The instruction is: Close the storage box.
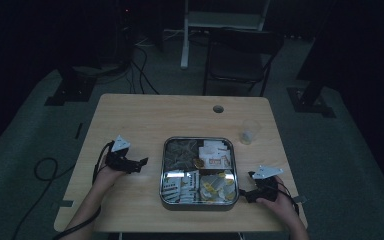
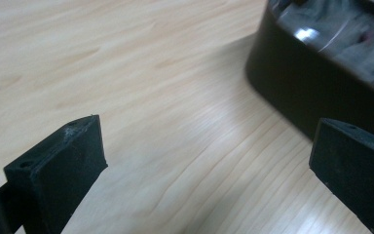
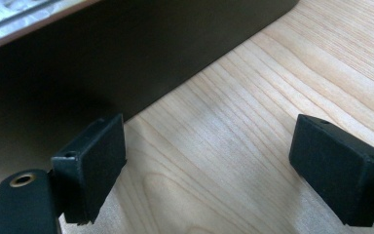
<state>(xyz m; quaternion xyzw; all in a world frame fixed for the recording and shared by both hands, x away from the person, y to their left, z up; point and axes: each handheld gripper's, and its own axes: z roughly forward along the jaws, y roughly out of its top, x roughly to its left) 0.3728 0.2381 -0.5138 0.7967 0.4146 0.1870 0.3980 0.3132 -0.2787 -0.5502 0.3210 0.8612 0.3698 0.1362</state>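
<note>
A square metal tray [image 1: 199,205] with four compartments sits mid-table, holding packets and wrapped sweets. My left gripper [image 1: 141,162] rests on the wood to the tray's left, pointing at its left wall. In the left gripper view the left gripper [image 2: 209,161] stands open with bare wood between its jaws and the tray's dark wall [image 2: 302,92] at upper right. My right gripper [image 1: 246,194] lies by the tray's lower right corner. In the right gripper view the right gripper [image 3: 209,170] is open and empty, close to the tray's dark side [image 3: 102,63].
A clear plastic cup [image 1: 249,131] stands on the table behind and right of the tray. A round cable hole [image 1: 218,108] is near the far edge. A folding chair [image 1: 240,55] stands beyond the table. Cables trail on the floor at left.
</note>
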